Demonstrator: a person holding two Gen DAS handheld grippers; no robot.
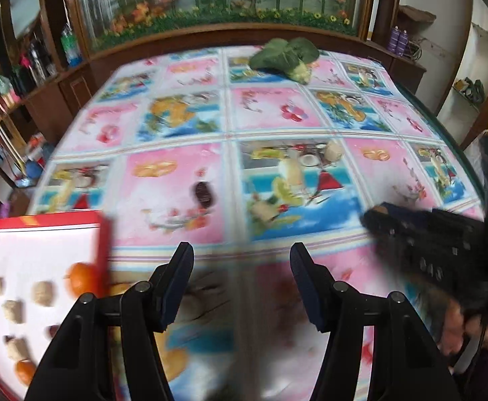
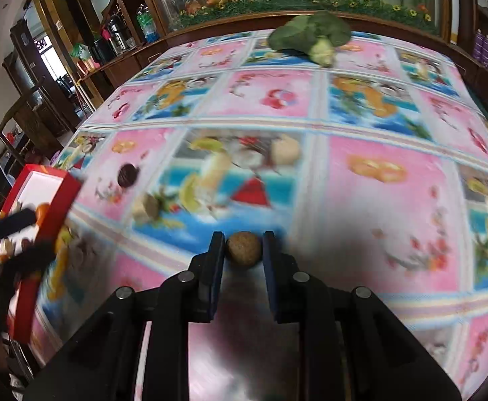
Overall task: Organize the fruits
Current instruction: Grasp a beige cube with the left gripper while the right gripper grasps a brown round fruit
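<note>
My right gripper (image 2: 244, 245) is shut on a small round brown fruit (image 2: 244, 249) just above the patterned tablecloth (image 2: 361, 200). My left gripper (image 1: 242, 262) hangs open over the cloth, nothing between its fingers. Beside it at the lower left stands a red box (image 1: 43, 220) with a white floor, holding an orange (image 1: 82, 279), a second orange (image 1: 25, 372), several tan pieces and dark fruits. A dark fruit (image 1: 205, 193) lies loose on the cloth, as do tan pieces (image 2: 147, 209). The right gripper (image 1: 374, 215) shows blurred at the right edge; the brown fruit is hidden there.
A leafy green vegetable (image 2: 314, 33) lies at the far end of the table. The red box (image 2: 67, 200) sits at the table's left edge, with the left gripper (image 2: 38, 234) blurred over it. Wooden cabinets and a glass case with flowers stand behind. A hand (image 1: 461, 330) holds the right gripper.
</note>
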